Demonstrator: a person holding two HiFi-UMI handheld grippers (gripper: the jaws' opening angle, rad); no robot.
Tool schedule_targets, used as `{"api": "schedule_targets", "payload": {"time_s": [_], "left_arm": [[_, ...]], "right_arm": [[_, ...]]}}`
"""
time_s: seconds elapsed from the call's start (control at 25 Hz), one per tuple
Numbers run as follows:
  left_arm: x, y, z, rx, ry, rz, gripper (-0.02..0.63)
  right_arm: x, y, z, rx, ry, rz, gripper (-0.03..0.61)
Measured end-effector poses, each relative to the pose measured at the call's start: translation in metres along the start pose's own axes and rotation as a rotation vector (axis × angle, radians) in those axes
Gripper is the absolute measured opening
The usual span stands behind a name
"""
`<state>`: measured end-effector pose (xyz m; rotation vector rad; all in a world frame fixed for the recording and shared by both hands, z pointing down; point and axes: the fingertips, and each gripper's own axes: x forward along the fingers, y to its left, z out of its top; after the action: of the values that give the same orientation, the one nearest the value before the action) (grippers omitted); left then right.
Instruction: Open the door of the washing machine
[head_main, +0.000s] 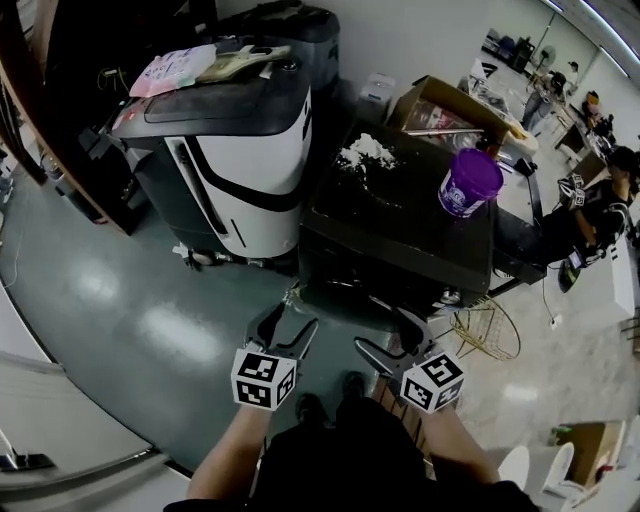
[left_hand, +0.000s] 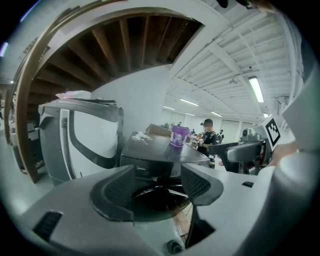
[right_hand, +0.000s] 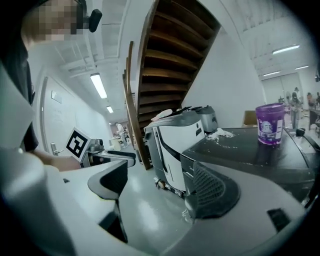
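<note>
Faint pale brand mark, apparently "Midea", on the front upper edge of the black washing machine (left_hand: 150, 152). Label print on purple tub (head_main: 468, 185) too small to read.

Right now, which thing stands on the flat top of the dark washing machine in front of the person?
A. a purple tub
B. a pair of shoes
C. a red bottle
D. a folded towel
A: in the head view a purple tub stands upright on the top of the washing machine, near its right edge. Some white powder lies at the far left corner.
</note>
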<state>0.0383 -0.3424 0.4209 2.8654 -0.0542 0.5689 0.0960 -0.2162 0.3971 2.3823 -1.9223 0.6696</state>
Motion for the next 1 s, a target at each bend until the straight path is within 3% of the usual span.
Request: {"api": "schedule_targets", "payload": {"time_s": [0.32,1.0], "left_arm": [[0.053,-0.037,-0.011,0.053,0.075,-0.114,0.305],[0.153,-0.124,-0.04,0.095,0.24,-0.242,0.305]], "right_arm": [[-0.031,-0.05,-0.028,0.054,0.007,-0.127,0.417],[-0.083,-0.143,-0.085,0.17,0.083,-0.224,0.399]]}}
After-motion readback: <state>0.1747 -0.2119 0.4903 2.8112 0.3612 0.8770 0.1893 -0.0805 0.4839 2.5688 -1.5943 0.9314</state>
